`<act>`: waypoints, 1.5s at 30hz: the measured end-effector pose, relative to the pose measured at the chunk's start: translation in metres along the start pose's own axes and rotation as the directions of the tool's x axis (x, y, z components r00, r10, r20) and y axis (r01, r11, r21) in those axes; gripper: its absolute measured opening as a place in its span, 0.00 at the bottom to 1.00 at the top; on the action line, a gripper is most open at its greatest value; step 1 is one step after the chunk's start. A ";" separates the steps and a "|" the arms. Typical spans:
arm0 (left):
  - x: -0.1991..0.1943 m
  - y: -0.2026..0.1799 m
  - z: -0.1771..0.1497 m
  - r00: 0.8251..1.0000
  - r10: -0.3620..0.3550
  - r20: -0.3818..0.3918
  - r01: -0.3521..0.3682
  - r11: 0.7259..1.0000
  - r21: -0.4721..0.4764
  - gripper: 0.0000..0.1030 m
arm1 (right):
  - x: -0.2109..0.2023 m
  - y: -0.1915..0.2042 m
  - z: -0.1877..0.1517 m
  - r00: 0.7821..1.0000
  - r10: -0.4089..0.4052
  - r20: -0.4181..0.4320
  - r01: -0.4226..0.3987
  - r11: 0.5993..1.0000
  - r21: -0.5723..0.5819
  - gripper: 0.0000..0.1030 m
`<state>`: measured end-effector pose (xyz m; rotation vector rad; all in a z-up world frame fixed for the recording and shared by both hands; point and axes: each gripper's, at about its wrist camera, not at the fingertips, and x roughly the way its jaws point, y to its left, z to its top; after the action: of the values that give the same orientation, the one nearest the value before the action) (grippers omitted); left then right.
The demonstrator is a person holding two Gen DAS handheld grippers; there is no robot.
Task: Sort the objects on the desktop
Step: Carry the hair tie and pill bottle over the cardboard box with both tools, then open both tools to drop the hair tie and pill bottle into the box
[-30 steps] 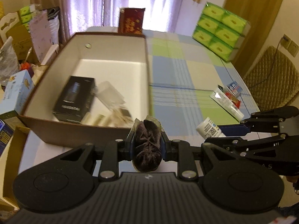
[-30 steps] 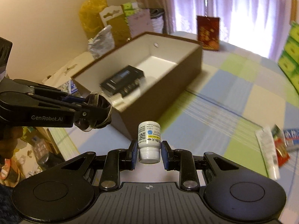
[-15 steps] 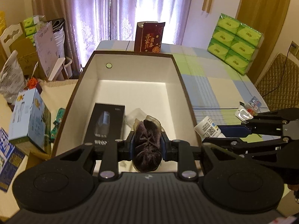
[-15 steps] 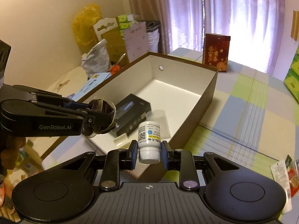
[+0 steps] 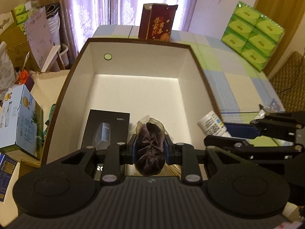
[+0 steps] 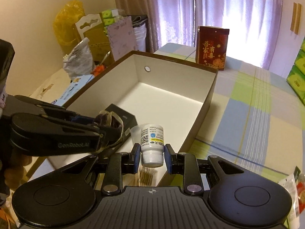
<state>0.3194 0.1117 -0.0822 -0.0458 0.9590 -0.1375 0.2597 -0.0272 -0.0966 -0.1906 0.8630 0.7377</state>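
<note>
My left gripper (image 5: 150,148) is shut on a dark brown velvet scrunchie (image 5: 151,145) and hangs over the near end of the open brown cardboard box (image 5: 198,72). The right gripper (image 6: 152,157) is shut on a small white pill bottle (image 6: 152,141), cap toward the camera, also above the box's near end beside its right wall. In the left wrist view that bottle (image 5: 211,123) and the right gripper's black fingers (image 5: 266,126) show at the right. A black product box (image 5: 106,129) and a clear plastic cup (image 6: 135,131) lie inside the box.
A dark red gift box (image 5: 157,23) stands behind the box. Green tissue packs (image 5: 251,36) are stacked at the table's far right. Sachets (image 6: 291,187) lie on the checked tablecloth (image 6: 253,114) at the right. A milk carton box (image 5: 19,118) and bags crowd the left side.
Both grippers, still holding the scrunchie and the bottle, have moved forward from in front of the box to above its near end. Their grips have not changed.
</note>
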 end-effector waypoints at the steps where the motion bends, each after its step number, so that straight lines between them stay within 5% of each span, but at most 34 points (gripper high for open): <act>1: 0.005 0.001 0.002 1.000 0.002 -0.008 -0.002 1.000 0.005 0.22 | 0.003 -0.001 0.002 1.000 -0.001 0.000 0.001 1.000 0.000 0.23; 10: 0.042 0.010 0.007 0.996 0.002 -0.093 -0.003 1.000 -0.016 0.27 | 0.022 -0.011 0.011 1.000 -0.007 -0.020 0.008 1.000 0.003 0.23; 18: 0.043 0.012 0.019 0.997 0.011 -0.077 -0.010 1.000 0.010 0.46 | 0.034 -0.014 0.015 0.999 -0.012 -0.033 0.011 1.000 -0.010 0.23; 37: 0.050 0.028 0.030 0.995 0.049 -0.085 -0.050 0.999 -0.002 0.54 | 0.066 -0.011 0.023 0.996 -0.094 -0.003 0.092 0.984 -0.154 0.23; 45: 0.049 0.030 0.027 0.994 0.054 -0.091 -0.054 0.999 0.001 0.64 | 0.061 -0.015 0.022 0.998 -0.054 -0.012 0.051 0.985 -0.162 0.26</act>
<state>0.3724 0.1338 -0.1091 -0.0152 1.0504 -0.0896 0.3090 0.0025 -0.1303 -0.3632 0.8109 0.7581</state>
